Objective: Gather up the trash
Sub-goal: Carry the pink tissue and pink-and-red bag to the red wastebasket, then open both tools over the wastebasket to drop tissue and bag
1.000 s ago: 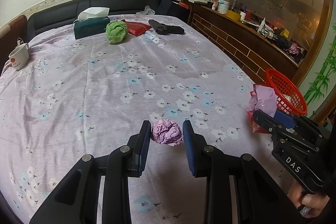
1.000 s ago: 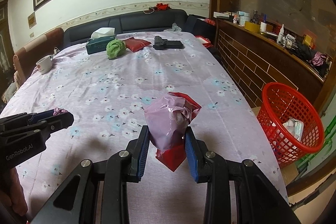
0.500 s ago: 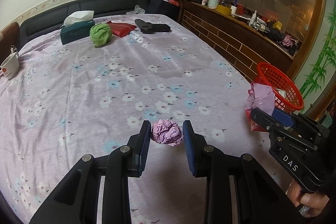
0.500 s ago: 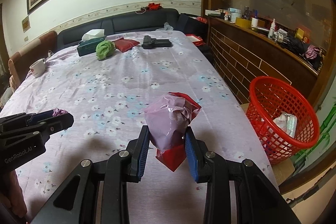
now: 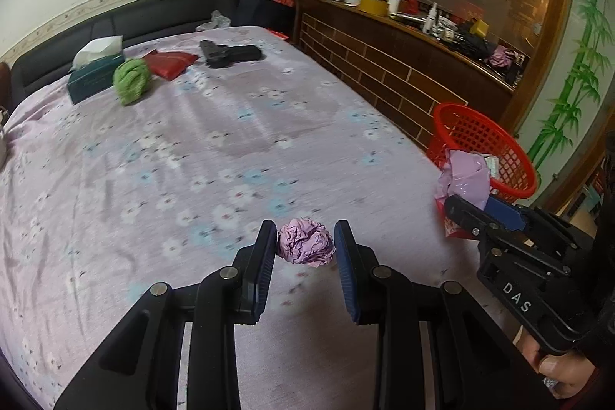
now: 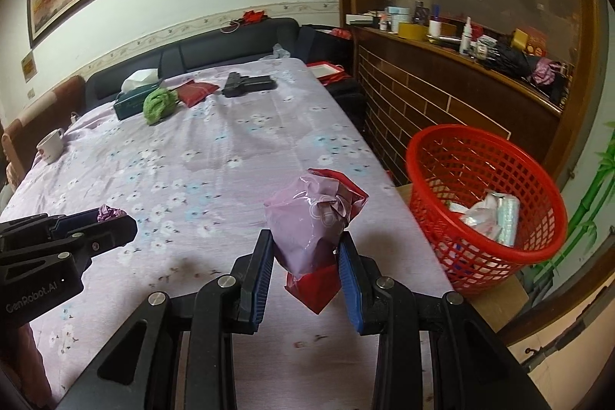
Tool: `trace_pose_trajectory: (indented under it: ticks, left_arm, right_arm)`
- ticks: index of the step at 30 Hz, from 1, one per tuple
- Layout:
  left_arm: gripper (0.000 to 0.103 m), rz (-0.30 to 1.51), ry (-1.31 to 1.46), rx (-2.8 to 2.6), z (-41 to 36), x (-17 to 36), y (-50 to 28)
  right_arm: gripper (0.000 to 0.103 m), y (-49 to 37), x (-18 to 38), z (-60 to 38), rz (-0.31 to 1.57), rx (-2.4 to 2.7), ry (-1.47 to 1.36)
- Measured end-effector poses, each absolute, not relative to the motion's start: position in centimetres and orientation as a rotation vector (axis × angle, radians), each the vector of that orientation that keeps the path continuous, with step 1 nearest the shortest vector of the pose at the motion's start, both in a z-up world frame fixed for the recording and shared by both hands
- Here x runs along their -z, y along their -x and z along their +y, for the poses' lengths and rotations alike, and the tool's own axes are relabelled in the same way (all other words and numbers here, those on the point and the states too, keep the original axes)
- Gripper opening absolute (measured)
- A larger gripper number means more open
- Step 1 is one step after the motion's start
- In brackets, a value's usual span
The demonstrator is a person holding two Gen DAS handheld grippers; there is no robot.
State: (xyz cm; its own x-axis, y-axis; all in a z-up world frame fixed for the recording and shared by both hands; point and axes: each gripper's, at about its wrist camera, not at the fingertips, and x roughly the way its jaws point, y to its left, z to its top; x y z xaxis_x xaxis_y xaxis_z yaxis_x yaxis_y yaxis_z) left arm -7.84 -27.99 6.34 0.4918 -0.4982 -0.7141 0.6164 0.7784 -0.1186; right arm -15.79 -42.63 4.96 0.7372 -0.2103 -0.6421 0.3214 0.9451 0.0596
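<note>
Left tongs (image 5: 305,248) partly closed, clamped on a crumpled purple paper ball (image 5: 305,246); ball is pinched between the blue pads and carried clear of the counter (image 5: 192,148), which is covered with a lilac floral cloth

Right tongs (image 6: 305,258) also partly closed, gripping a pink plastic bag (image 6: 307,221) with a red wrapper (image 6: 313,289) hanging below the pads; the bundle is held up off the cloth near the counter's right edge

Red mesh basket (image 6: 484,191) is seen just beside that edge, lower than the counter top, with some white and pale wrappers already inside

Each tongs is visible in the other's view: right one at the lower right of the left view with a hand (image 5: 557,367) on its grip, left one at the left edge of the right view

Left at the far end of the counter: green crumpled wad (image 5: 130,79), tissue box (image 5: 94,77), red pouch (image 5: 169,62), black object (image 5: 230,53), white cup (image 6: 52,145)
</note>
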Motion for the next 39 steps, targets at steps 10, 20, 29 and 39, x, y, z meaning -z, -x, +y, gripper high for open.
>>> trace_pose_trajectory:
  ticks: [10, 20, 29, 39]
  left_arm:
    - [0.029, 0.814, -0.176, 0.752, -31.9, -6.9, 8.1]
    - [0.029, 0.808, -0.183, 0.876, -36.1, -8.0, 8.8]
    - [0.029, 0.819, -0.211, 0.969, -41.4, -9.2, 9.6]
    - [0.03, 0.819, -0.196, 1.071, -48.7, -9.9, 9.1]
  right_arm:
    - [0.036, 17.1, -5.0, -46.3, 0.665, 0.346, -0.235]
    - [0.036, 19.7, -6.8, -51.5, 0.606, 0.403, -0.318]
    - [0.036, 22.0, -8.2, -57.0, 0.564, 0.474, -0.39]
    - [0.037, 21.9, -9.0, -61.9, 0.558, 0.464, -0.477]
